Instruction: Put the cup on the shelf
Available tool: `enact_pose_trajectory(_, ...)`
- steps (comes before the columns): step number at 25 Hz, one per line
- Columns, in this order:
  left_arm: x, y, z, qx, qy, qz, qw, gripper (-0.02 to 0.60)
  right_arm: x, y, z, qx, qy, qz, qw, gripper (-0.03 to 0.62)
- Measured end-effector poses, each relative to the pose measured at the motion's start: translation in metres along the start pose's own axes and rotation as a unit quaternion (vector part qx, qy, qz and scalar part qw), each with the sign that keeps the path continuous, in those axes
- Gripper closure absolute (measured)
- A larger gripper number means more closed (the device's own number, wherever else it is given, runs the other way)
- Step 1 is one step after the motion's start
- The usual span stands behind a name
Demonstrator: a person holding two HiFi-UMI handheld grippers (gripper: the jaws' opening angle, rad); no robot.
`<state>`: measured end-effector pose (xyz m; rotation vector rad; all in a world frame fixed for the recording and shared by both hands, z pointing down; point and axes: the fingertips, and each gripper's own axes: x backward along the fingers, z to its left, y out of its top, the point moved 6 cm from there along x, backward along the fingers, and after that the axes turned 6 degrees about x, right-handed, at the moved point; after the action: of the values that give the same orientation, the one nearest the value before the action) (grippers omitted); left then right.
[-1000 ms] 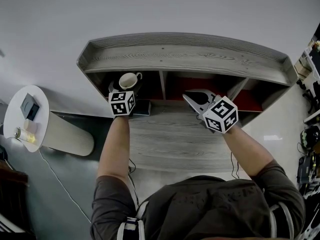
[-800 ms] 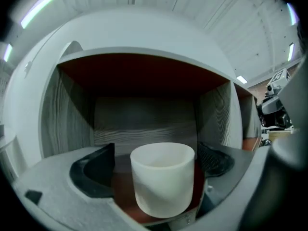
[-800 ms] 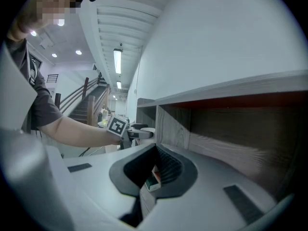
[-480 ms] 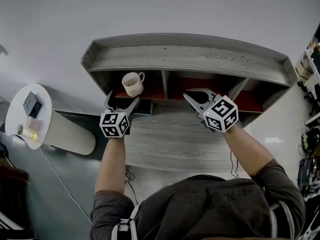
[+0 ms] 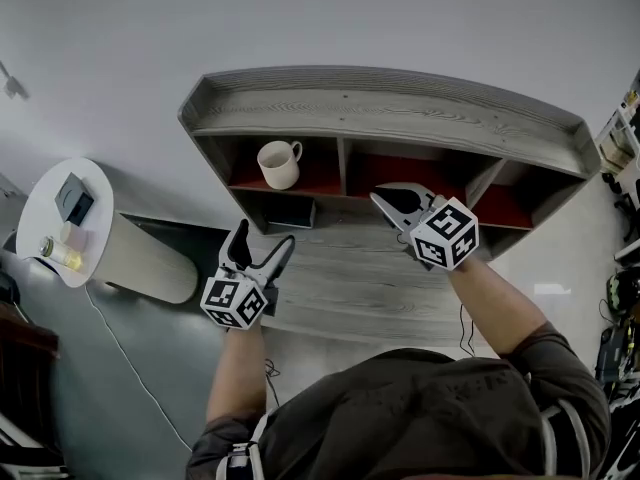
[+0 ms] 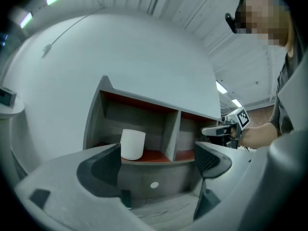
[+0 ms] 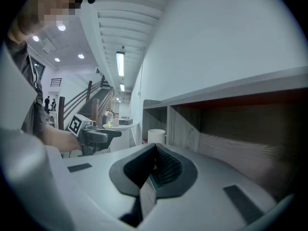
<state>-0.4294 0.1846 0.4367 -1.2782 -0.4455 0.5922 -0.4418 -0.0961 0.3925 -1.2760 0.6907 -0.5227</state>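
A white cup (image 5: 279, 163) with a handle stands upright in the left compartment of the grey shelf (image 5: 400, 108), on its red floor. The left gripper view shows the same cup (image 6: 132, 144) beyond the jaws, apart from them. My left gripper (image 5: 257, 251) is open and empty, held well back from the shelf over the desk's front left corner. My right gripper (image 5: 393, 199) is shut with nothing in it, in front of the middle compartment. In the right gripper view the cup (image 7: 156, 136) is small at the far left.
A grey wooden desk (image 5: 340, 288) lies under the shelf. A dark flat object (image 5: 291, 212) rests on the desk below the cup. A round white side table (image 5: 62, 218) with a small bottle and a device stands at the left. A cable runs down the floor.
My left gripper has let go of the cup in the left compartment, opened, and drawn back toward the desk's front left. The right gripper has stayed in place.
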Motion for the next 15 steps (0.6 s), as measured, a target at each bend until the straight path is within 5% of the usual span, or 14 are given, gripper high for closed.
enact_pose_trajectory(7, 0.032, -0.005, -0.012, -0.01, 0.014, -0.004, 0.9998, 0.146, 0.0, -0.002, 0.013, -0.006, 0.01, -0.002, 1.0, 0.602)
enact_pose_trajectory(10, 0.044, -0.001, -0.007, -0.011, 0.052, -0.022, 0.9984, 0.525, 0.0, -0.002, 0.017, -0.006, 0.013, -0.004, 1.0, 0.602)
enact_pose_trajectory(15, 0.051, -0.003, -0.005, -0.003, 0.062, -0.015, 0.998, 0.575, -0.002, -0.003, 0.024, -0.006, 0.017, -0.001, 1.0, 0.602)
